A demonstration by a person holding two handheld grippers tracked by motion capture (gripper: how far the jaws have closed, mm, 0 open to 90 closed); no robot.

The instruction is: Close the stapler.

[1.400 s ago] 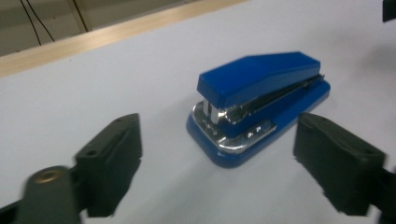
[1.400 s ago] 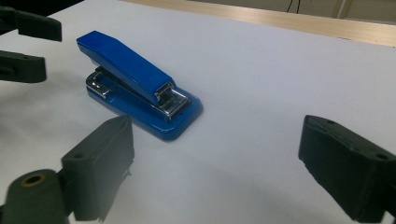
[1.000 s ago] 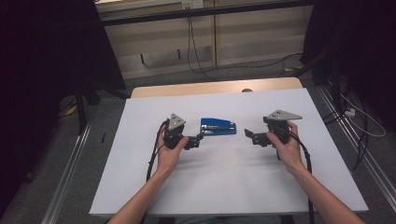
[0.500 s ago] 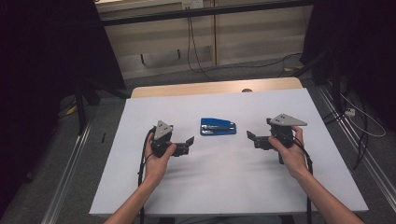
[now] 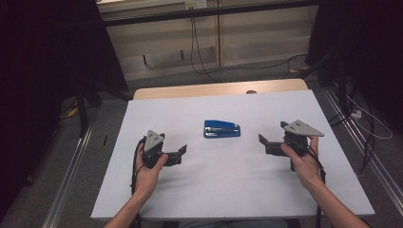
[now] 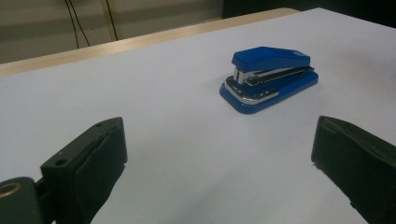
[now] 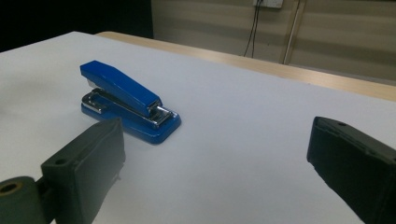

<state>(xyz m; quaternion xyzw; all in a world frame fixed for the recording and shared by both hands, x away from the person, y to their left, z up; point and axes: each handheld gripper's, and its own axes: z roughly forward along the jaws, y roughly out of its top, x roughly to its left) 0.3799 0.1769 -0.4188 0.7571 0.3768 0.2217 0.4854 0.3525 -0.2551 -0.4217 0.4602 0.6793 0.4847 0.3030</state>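
Blue stapler (image 5: 222,128) sits flat on the white table (image 5: 228,190), mid-table, slightly toward the far side, lid down, nothing touching it. Left gripper (image 5: 179,153) is near-left of it, jaws wide apart and empty. Right gripper (image 5: 264,143) is off to its right, jaws likewise spread and empty. Both are well apart from the stapler, roughly flanking it.

Risks from here, my read:
- The stapler is low and slick-looking, with a sloped lid. A pinch across the lid could squeeze it down or slip off the slope. Better to grab the base sides.
- The table surface looks smooth, so one jaw landing first will likely shove or spin the stapler instead of clamping it.
- In the right gripper view one jaw already lines up in front of the stapler (image 7: 128,100); coming in low could clip the base end.
- If both grippers go in together, they may collide over it.
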